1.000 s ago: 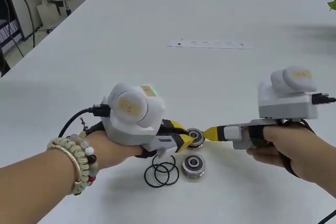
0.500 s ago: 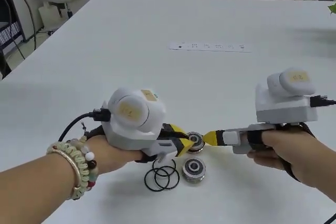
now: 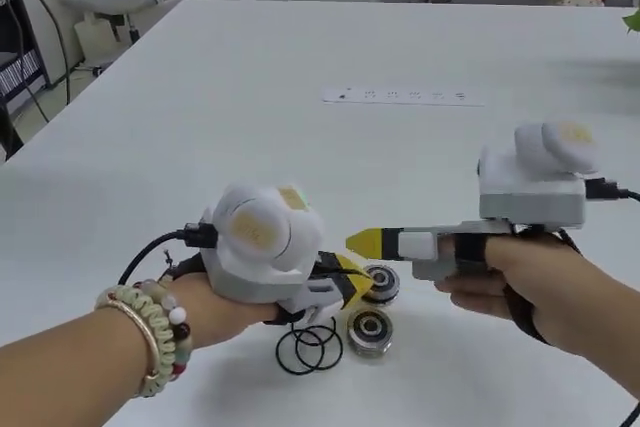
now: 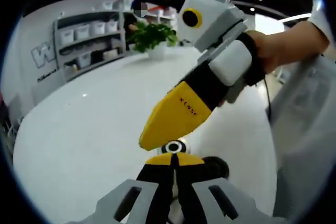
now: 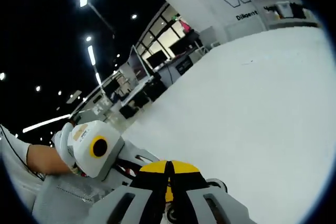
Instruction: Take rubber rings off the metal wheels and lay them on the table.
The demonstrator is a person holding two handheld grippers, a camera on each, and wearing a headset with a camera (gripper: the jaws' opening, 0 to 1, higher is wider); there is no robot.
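We keep the left claw (image 3: 350, 280) low on the desk (image 3: 300, 127), jaws pressed together, its tip just beside the farther metal wheel (image 3: 384, 283), probably to steady it. The right claw (image 3: 364, 242), likewise closed on nothing visible, hovers above that wheel. Loose rubber rings (image 3: 310, 345) lie overlapping beside the nearer wheel (image 3: 370, 330) (whether either wheel carries a ring, we cannot tell).

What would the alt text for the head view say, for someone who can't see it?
Two hand-held grippers meet low over a white table: the left gripper has its yellow-and-black tip at a metal wheel, and the right gripper hovers just above it. A second wheel and a few overlapping black rubber rings lie on the table nearer the camera.
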